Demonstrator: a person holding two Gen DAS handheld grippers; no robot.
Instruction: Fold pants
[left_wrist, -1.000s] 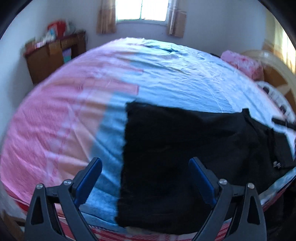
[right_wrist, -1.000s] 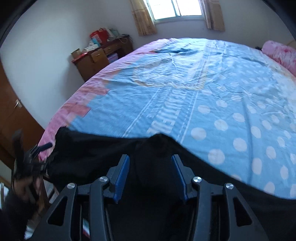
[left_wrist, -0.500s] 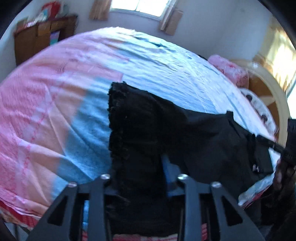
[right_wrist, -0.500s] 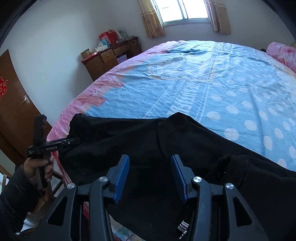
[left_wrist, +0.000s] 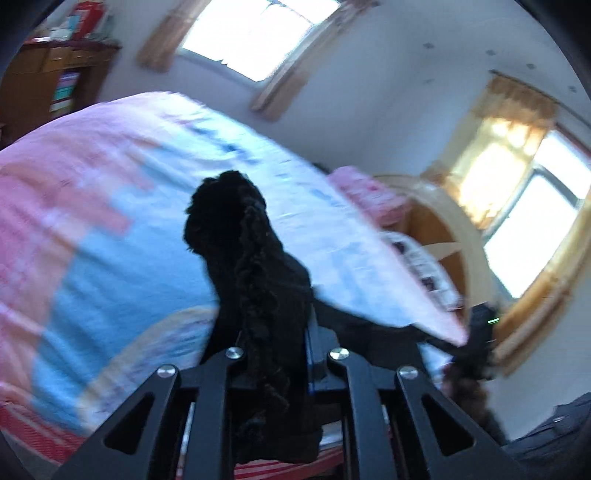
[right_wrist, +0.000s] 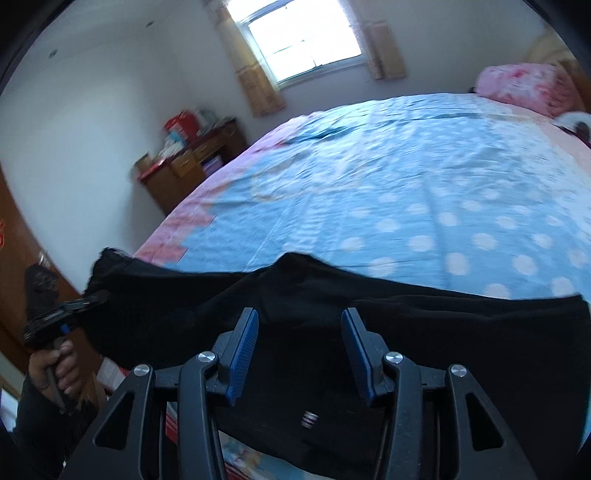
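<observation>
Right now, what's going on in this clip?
A person is folding black pants on a bed with a blue and pink sheet, a handheld gripper in each hand. The left gripper is shut on a bunched end of the pants, with the cloth raised off the sheet. The right gripper is over the other part of the pants, which lies flat on the bed; its blue pads stand apart, pressing on nothing.

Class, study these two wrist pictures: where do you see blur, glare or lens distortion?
Left wrist view: bedspread smeared by motion blur, both windows blown out white, black pants lose detail in shadow. Right wrist view: sharper, polka dots slightly smeared, window overexposed, bed bulges from fisheye, corners dark.
</observation>
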